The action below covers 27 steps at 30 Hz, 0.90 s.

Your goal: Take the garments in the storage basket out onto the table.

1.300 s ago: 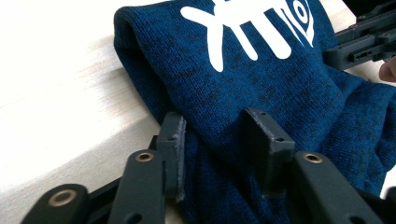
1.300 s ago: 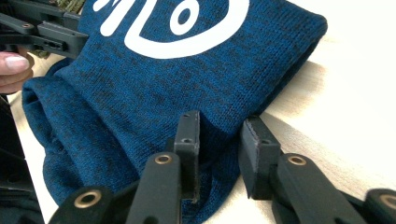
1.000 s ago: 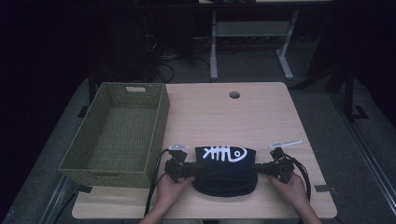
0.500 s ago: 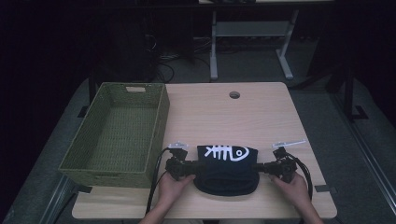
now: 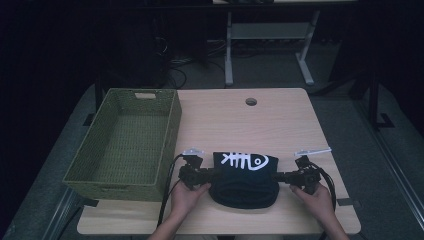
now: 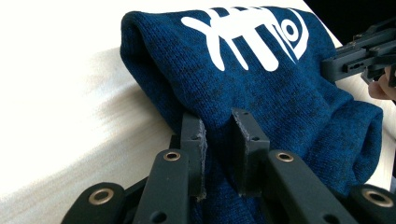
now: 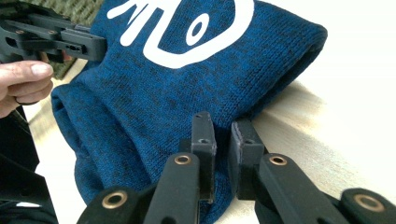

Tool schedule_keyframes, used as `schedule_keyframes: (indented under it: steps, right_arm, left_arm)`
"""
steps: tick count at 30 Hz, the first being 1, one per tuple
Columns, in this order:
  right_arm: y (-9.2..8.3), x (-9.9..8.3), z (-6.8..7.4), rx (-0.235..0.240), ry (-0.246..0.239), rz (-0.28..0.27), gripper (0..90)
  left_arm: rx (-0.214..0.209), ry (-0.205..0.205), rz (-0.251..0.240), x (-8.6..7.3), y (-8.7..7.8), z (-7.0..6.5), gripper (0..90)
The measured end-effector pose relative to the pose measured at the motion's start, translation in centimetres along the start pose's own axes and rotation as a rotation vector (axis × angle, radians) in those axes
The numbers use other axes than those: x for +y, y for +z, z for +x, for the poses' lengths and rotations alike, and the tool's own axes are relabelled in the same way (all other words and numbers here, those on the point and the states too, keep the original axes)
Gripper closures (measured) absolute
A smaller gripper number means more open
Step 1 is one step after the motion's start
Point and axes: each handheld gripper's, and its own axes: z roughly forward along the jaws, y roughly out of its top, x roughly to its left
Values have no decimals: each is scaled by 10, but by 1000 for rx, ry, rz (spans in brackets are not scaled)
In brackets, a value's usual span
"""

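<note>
1. The beanie (image 5: 245, 177), dark blue knit with a white fish-skeleton print, lies flat on the near part of the bench (image 5: 280, 125), between the person's two hands and just right of the basket (image 5: 172, 117).

2. The left gripper (image 6: 219, 137) has just been closing its fingers (image 6: 194, 140) and now pinches a fold of knit at the beanie's left edge; in the left gripper view the fabric bulges up between the pads.

3. The right gripper (image 7: 223, 137) has its fingers (image 7: 245, 144) nearly together at the opposite edge. Cloth seems to be caught between them, though the bite looks thin and I can't be sure how deep it goes.

4. To do this step well, I'd say both grips should take all the layers, not just the top one, before any lift; otherwise the hat will sag open or slip out on one side.

5. Raising both hands together and level should keep the beanie taut between them, and it needs to clear the basket's near wall on the way over.

6. The basket is a green woven one with cut-out handles, standing at the bench's left edge. It is empty: only its woven floor shows inside.
</note>
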Motion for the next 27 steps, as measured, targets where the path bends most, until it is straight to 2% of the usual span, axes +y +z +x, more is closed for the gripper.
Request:
schedule_keyframes:
  steps: [19, 27]
  right_arm:
    - [-15, 17, 9, 6, -9, -30, 818]
    - [-23, 26, 16, 13, -16, -43, 818]
  left_arm:
    - [-2, 13, -21, 21, -16, -9, 768]
    - [-4, 24, -39, 32, -30, -18, 768]
